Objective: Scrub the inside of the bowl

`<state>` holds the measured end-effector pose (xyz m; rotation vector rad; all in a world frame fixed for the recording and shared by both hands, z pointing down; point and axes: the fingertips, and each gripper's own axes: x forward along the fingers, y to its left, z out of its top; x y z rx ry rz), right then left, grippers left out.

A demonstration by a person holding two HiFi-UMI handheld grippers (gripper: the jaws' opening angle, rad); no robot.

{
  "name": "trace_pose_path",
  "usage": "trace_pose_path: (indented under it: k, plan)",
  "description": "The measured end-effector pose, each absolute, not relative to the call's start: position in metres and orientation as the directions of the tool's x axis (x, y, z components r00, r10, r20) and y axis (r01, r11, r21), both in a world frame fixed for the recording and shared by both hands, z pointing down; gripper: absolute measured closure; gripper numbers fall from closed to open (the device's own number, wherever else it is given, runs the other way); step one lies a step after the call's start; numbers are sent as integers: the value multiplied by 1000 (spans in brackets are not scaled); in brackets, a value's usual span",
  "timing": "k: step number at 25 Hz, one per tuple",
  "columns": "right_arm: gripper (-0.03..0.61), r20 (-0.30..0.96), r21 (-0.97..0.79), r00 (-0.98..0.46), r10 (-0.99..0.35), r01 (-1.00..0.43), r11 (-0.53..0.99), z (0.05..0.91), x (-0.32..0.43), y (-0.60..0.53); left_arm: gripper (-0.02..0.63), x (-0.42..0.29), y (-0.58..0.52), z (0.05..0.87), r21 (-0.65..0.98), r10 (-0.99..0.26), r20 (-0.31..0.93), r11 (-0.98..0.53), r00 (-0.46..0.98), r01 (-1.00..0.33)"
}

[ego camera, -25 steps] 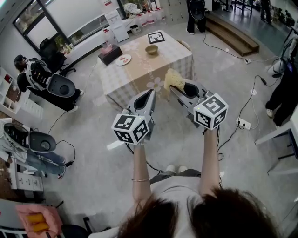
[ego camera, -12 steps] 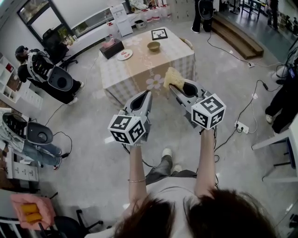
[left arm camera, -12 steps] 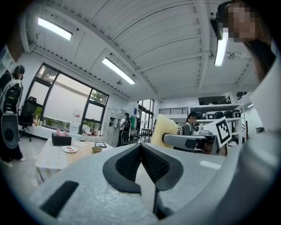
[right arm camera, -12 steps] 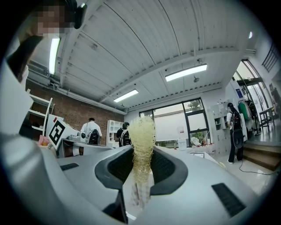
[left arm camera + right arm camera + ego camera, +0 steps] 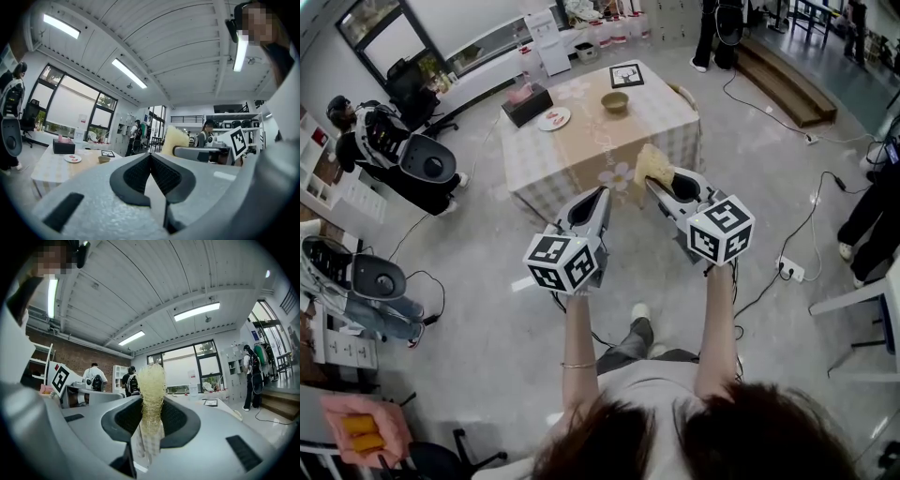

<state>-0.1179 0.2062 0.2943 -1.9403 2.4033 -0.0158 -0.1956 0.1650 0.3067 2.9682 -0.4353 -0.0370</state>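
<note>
The fingers of the right gripper [image 5: 151, 404] pinch a yellow scrubber [image 5: 151, 378]. Those of the left gripper [image 5: 150, 157] are pressed together on nothing. Both are held in the air, well apart from the bench [image 5: 581, 155]. On the bench stand the bowl [image 5: 615, 101], its inside too small to read, a plate [image 5: 553, 118] with red bits, a dark box [image 5: 526, 101] and a marker card [image 5: 626, 76].

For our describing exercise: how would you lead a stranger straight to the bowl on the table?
Start at the cloth-covered table in the middle of the floor. Near its far edge, next to the black-and-white marker card, sits the bowl: small, round and tan, unlike the flat white plate.
</note>
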Motion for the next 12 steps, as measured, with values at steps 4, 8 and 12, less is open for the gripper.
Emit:
trace_pose_path:
  k: [4, 8, 12]
  plan:
    - [483, -32, -55, -217, -976, -974, 219, 301, -102, 177, 601, -176, 135, 310, 149, -280, 3, -949, 960, -278]
    - [483, -23, -76, -223, -975, -972, 224, 311, -89, 149, 601, -159, 107, 319, 168, -277, 16, -947, 961, -275]
    - [483, -1, -85, -218, -976, -972, 217, 319, -76, 125, 601, -143, 84, 325, 171, -267, 28, -948, 963, -268]
